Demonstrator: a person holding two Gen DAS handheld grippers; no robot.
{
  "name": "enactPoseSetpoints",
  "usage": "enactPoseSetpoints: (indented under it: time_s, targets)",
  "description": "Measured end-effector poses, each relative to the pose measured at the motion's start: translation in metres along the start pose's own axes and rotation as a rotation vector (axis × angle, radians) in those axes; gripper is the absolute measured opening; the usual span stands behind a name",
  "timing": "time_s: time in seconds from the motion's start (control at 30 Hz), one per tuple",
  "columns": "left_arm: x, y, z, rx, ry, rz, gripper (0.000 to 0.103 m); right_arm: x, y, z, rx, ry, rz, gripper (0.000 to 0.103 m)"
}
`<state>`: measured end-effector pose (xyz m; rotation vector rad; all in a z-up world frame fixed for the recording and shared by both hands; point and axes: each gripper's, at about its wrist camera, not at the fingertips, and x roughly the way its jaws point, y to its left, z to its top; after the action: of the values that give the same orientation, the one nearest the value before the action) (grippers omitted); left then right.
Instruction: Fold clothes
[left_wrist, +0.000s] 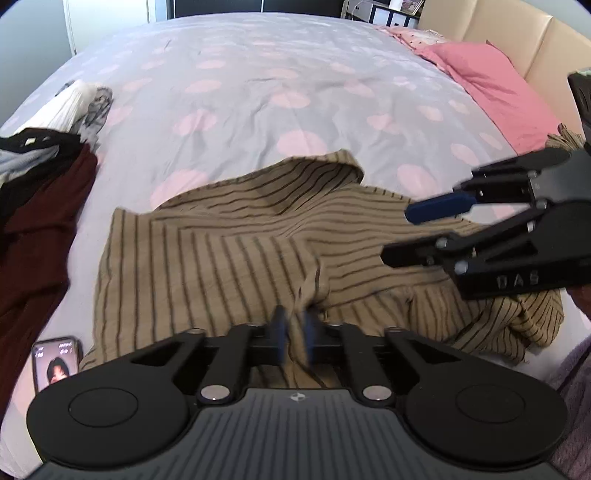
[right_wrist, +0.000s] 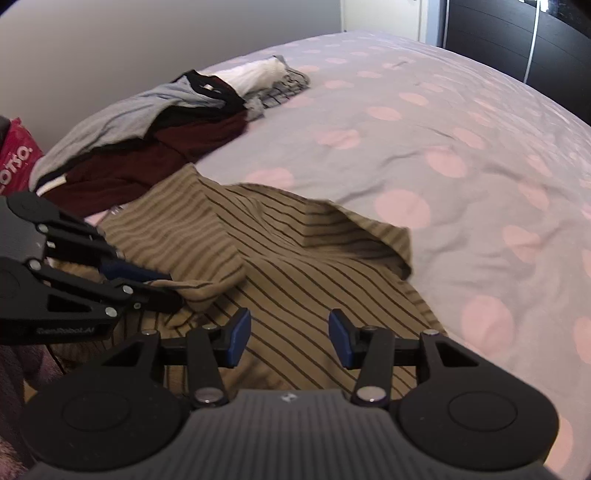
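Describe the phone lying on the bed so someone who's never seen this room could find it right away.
Start from the bed's spotted cover and find the tan striped shirt spread at its near edge. Just off the shirt's near left corner, beside the dark red garment, lies the phone. It is the only hard, flat thing there, its screen lit.

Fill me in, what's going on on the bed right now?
A person with a handheld gripper in each hand is folding clothes. A tan striped shirt lies crumpled on the polka-dot duvet. The left gripper is shut, pinching a ridge of the shirt at its near edge. The right gripper hovers over the shirt, jaws open and empty. A pile of other clothes waits further along the bed.
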<state>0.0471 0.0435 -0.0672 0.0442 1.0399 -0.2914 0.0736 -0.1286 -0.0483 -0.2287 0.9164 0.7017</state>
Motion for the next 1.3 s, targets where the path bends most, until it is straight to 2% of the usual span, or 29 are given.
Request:
enactPoseSetpoints:
  time_s: [0.2, 0.43, 0.6, 0.7, 0.83, 0.9, 0.97, 1.03, 1.13, 1.3]
  targets:
    - [-0.028, 0.026, -0.03, -0.059, 0.025, 0.018, 0.0, 0.016, 0.015, 0.015, 0.02, -0.018, 0.132, 0.051]
    - [-0.052, 0.054, -0.075, -0.137, 0.101, 0.086, 0.0, 0.024, 0.053, 0.024, -0.08, -0.045, 0.24, 0.051]
    - [-0.061, 0.061, -0.091, -0.146, 0.122, 0.121, 0.0, 0.042, 0.08, 0.018, -0.093, 0.026, 0.359, 0.048]
    - [-0.069, 0.067, -0.091, -0.17, 0.107, 0.111, 0.0, 0.053, 0.1, 0.008, -0.148, 0.094, 0.39, 0.039]
    - [-0.085, 0.073, -0.082, -0.194, 0.06, 0.091, 0.002, 0.056, 0.112, 0.0, -0.194, 0.124, 0.372, 0.039]
    - [-0.097, 0.075, -0.071, -0.192, 0.018, 0.088, 0.014, 0.051, 0.109, 0.003, -0.193, 0.115, 0.362, 0.039]
    - [-0.107, 0.079, -0.055, -0.193, -0.035, 0.081, 0.037, 0.041, 0.103, 0.007, -0.188, 0.105, 0.357, 0.041]
    - [-0.107, 0.082, -0.037, -0.169, -0.067, 0.094, 0.045, 0.03, 0.095, 0.01, -0.194, 0.079, 0.33, 0.043]
    - [-0.089, 0.086, -0.01, -0.126, -0.063, 0.097, 0.045, 0.015, 0.077, 0.008, -0.195, 0.039, 0.277, 0.043]
    - [-0.036, 0.103, 0.021, -0.163, -0.004, 0.038, 0.045, 0.002, 0.037, 0.002, -0.126, 0.011, 0.171, 0.044]
